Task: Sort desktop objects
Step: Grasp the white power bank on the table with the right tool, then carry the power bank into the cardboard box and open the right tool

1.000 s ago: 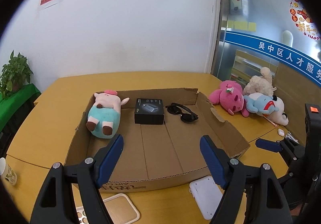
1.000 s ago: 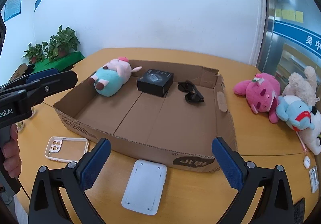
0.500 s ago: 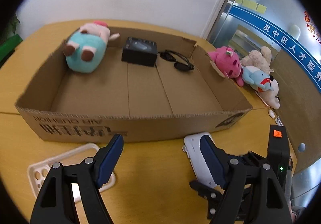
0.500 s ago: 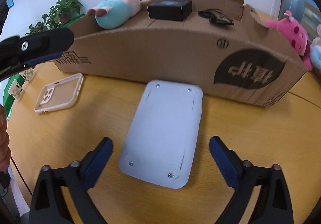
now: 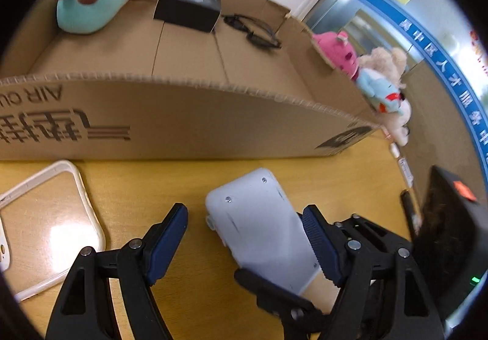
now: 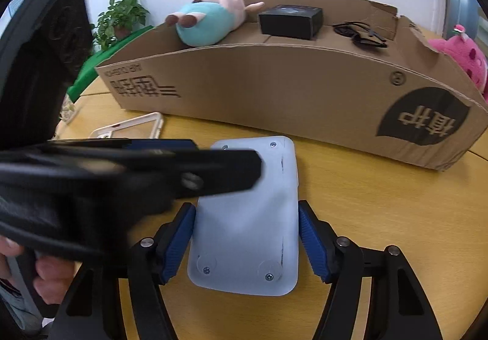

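Note:
A flat pale-grey device (image 6: 247, 218) lies bottom-up on the wooden table in front of the cardboard box (image 6: 274, 87). My right gripper (image 6: 246, 244) straddles its near end, blue pads close to or touching both sides. My left gripper (image 5: 244, 236) is open, its right finger over the same device (image 5: 259, 218), and it reaches across the right wrist view. A clear phone case (image 5: 45, 224) lies to the left. The box holds a teal-and-pink plush (image 5: 91, 1), a black box (image 5: 187, 7) and sunglasses (image 5: 253, 32).
A pink plush (image 5: 338, 50) and other soft toys (image 5: 384, 87) lie right of the box. Small white items (image 5: 402, 163) lie near the table's right edge. A potted plant (image 6: 119, 16) stands at the far left on a green surface.
Both grippers dropped low to the table and closed in on the grey device. The right jaws narrowed around its sides. The left gripper moved right, over the device.

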